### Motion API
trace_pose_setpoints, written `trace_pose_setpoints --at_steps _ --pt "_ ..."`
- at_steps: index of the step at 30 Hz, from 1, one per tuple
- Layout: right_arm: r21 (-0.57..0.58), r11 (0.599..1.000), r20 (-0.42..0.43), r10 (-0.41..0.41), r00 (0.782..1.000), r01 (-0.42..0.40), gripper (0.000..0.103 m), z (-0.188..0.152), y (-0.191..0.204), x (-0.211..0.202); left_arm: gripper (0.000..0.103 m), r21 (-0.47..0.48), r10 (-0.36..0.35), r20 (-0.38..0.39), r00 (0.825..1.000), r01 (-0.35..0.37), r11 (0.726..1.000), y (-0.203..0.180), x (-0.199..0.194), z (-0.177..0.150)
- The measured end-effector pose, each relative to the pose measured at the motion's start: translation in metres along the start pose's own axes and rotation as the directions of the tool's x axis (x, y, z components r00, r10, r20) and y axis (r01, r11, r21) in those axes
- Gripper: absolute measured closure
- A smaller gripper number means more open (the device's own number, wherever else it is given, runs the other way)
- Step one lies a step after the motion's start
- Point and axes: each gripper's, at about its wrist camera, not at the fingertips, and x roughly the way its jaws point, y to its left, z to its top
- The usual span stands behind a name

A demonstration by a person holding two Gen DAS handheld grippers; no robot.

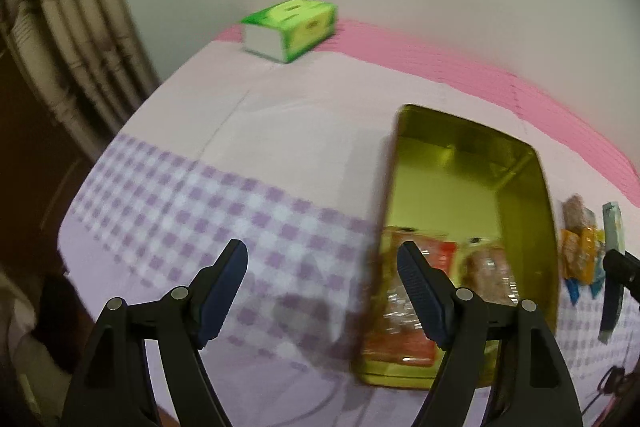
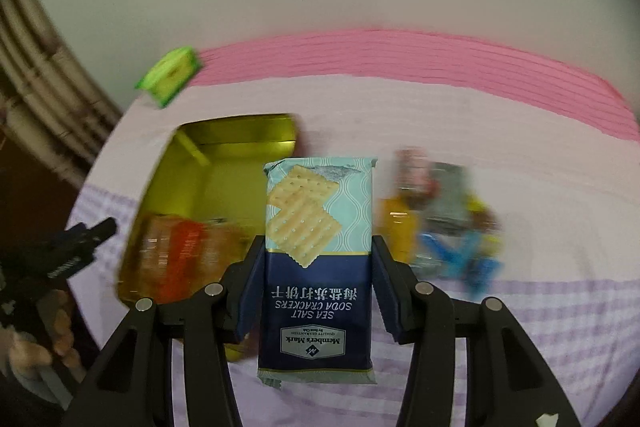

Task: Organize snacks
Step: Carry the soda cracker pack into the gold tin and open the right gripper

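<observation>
Right gripper (image 2: 316,279) clamps soda cracker pack (image 2: 318,227) lengthwise, likely bound for gold tin (image 1: 472,163); left gripper (image 1: 322,267) gapes empty beside tin, probably clearing way.

The far half of the open gold-coloured rectangular metal tin (image 1: 472,187) lies bare, so a gripper can come down there from above; its near half is filled by orange and red clear-wrapped snack packets (image 1: 416,291). A heap of small yellow, blue and grey snack packets (image 2: 448,227) crowds the cloth just right of the tin. Left of the tin, the lilac-checked and pale pink tablecloth (image 1: 224,163) is bare up to a green-and-white tissue pack (image 1: 290,27) at the far edge.
</observation>
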Motion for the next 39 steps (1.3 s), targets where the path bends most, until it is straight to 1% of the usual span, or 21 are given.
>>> trace_pose_setpoints --at_steps 3,6,8,11,13,18,23,30,34,39 --pt "-0.045 0.999 -0.024 0.022 0.999 -0.023 0.057 0.001 0.024 0.011 0.025 -0.033 0.021 -0.011 1.000 -0.021 0.999 0.015 0.001 -0.004" --pt "-0.077 0.997 -0.045 0.027 0.999 -0.030 0.057 0.003 0.045 0.022 0.025 -0.067 0.028 -0.022 0.999 -0.029 0.997 0.027 0.003 -0.005" --pt "-0.091 0.995 -0.056 0.029 0.998 -0.034 0.057 0.005 0.057 0.029 0.025 -0.071 0.041 -0.021 0.999 -0.042 0.997 0.030 0.003 -0.005" --pt "-0.104 0.994 -0.071 0.022 0.997 -0.029 0.057 0.001 0.065 0.034 0.025 -0.063 0.062 -0.018 0.998 -0.063 0.996 0.030 0.004 -0.006" --pt "-0.102 0.994 -0.083 0.023 0.996 -0.031 0.057 0.007 0.074 0.047 0.025 -0.058 0.063 -0.019 0.998 -0.064 0.996 0.029 0.004 -0.006" --pt "-0.088 0.995 -0.094 0.029 0.995 -0.037 0.057 0.011 0.083 0.059 0.025 -0.037 0.046 -0.033 0.998 -0.048 0.998 0.023 0.007 -0.007" --pt "-0.087 0.996 -0.109 0.024 0.994 -0.033 0.057 0.010 0.090 0.069 0.025 -0.026 0.046 -0.042 0.998 -0.047 0.999 0.020 0.010 -0.008" --pt "-0.088 0.996 -0.123 -0.005 0.992 -0.005 0.057 0.007 0.090 0.081 0.025 -0.015 0.043 -0.046 0.998 -0.044 0.999 0.019 0.012 -0.007" --pt "-0.087 0.996 -0.143 -0.007 0.990 -0.006 0.057 0.003 0.089 0.087 0.025 -0.007 0.039 -0.044 0.998 -0.040 0.999 0.015 0.011 -0.007" --pt "-0.094 0.996 -0.147 -0.020 0.989 0.007 0.056 0.000 0.087 0.091 0.025 -0.002 0.034 -0.047 0.998 -0.034 0.999 0.013 0.011 -0.008"
